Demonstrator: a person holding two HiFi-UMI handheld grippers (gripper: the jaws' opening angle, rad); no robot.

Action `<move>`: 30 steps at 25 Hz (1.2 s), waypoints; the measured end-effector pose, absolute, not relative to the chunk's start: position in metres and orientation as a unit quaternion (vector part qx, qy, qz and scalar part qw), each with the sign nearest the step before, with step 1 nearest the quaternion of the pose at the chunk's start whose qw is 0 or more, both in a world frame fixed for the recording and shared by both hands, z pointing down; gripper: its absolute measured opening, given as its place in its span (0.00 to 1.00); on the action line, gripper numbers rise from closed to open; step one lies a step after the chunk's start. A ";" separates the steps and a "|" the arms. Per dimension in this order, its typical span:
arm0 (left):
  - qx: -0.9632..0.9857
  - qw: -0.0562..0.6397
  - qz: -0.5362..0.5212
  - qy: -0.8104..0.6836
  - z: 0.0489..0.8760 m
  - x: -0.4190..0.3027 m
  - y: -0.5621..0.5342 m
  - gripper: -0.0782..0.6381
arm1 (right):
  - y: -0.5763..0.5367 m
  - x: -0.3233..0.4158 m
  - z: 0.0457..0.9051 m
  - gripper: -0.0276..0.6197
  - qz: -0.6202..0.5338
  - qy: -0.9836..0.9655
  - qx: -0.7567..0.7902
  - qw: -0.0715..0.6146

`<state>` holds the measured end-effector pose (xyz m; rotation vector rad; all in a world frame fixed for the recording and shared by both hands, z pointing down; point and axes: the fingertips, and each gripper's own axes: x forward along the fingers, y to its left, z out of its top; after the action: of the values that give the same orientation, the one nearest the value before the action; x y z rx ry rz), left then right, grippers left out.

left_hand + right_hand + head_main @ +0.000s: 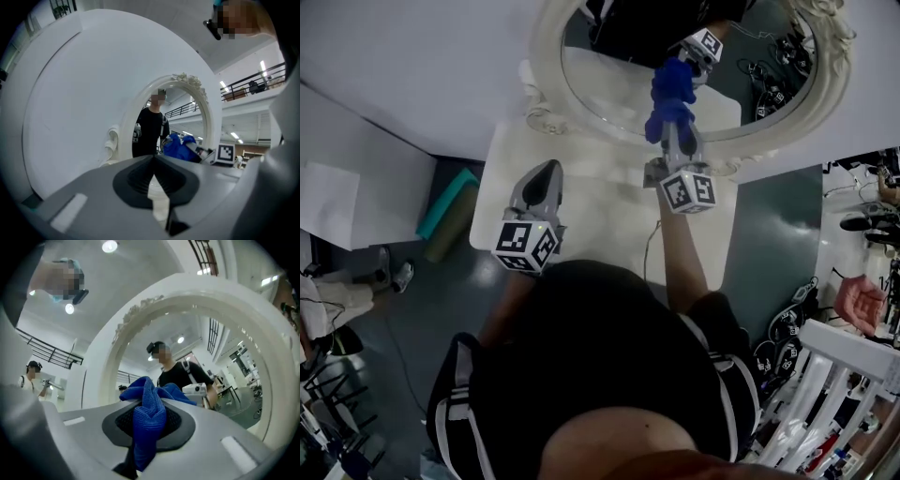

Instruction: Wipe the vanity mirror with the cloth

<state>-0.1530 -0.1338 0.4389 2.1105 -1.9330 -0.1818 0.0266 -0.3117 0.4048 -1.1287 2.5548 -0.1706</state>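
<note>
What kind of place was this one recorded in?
Likely a staged set in a large lab or workshop hall, not a home: the vanity and its oval mirror stand against a bare white panel, cables lie on the floor, and a balcony railing shows beyond.

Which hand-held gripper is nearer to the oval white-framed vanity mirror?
Right. The right hand-held gripper, shut on the blue cloth, is at the lower edge of the oval white-framed vanity mirror; the left hand-held gripper, shut, empty, hangs back over the white table.

L-gripper (547, 169) closed; R-gripper (678, 131) on cloth (149, 423)
</note>
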 end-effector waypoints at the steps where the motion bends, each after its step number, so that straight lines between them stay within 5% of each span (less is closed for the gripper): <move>1: 0.732 0.137 -0.063 -0.665 0.439 -0.151 -0.135 0.12 | -0.311 0.040 0.386 0.11 -0.050 0.888 -0.411 0.198; 7: 0.742 0.134 -0.065 -0.654 0.435 -0.141 -0.138 0.12 | -0.309 0.114 0.279 0.11 0.029 0.825 -0.464 0.320; 18: 0.745 0.133 -0.066 -0.651 0.434 -0.140 -0.142 0.12 | -0.362 0.172 0.246 0.11 0.008 0.766 -0.525 0.372; 30: 0.735 0.146 -0.067 -0.658 0.444 -0.143 -0.143 0.12 | -0.359 0.125 0.166 0.11 0.098 0.804 -0.500 0.305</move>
<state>-0.1428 -0.1426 0.4440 2.1179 -1.8960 -0.1933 0.1254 -0.3594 0.1660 -1.3247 2.1287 0.2598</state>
